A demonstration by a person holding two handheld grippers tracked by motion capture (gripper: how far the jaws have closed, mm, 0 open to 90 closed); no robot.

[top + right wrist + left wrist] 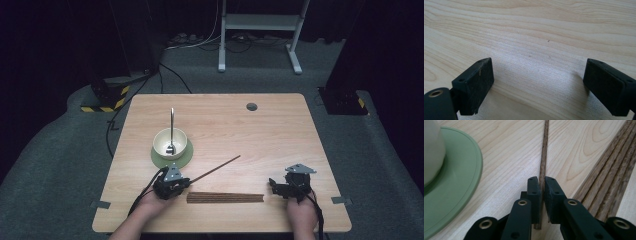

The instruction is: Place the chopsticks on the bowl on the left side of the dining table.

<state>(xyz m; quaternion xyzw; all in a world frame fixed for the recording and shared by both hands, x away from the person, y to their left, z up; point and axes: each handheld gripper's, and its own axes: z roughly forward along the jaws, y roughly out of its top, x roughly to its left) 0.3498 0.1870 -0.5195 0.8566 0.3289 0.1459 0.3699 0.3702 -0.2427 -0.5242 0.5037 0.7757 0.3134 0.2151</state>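
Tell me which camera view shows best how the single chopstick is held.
The left gripper view: the left tool is shut on the single chopstick, both pads pressing its sides. The high view shows the chopstick angling away from that tool, the grip itself too small to judge.

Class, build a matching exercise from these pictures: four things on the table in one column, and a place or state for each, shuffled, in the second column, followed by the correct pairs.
Things
1. single stick
2. bundle of sticks
3. spoon
4. bowl

Places or states
A. stands in the bowl, handle up
B. pinched between the shut jaws of the left gripper
C. sits on the green plate
D. lies flat on the table between the two grippers

Pairs: 1-B, 2-D, 3-A, 4-C
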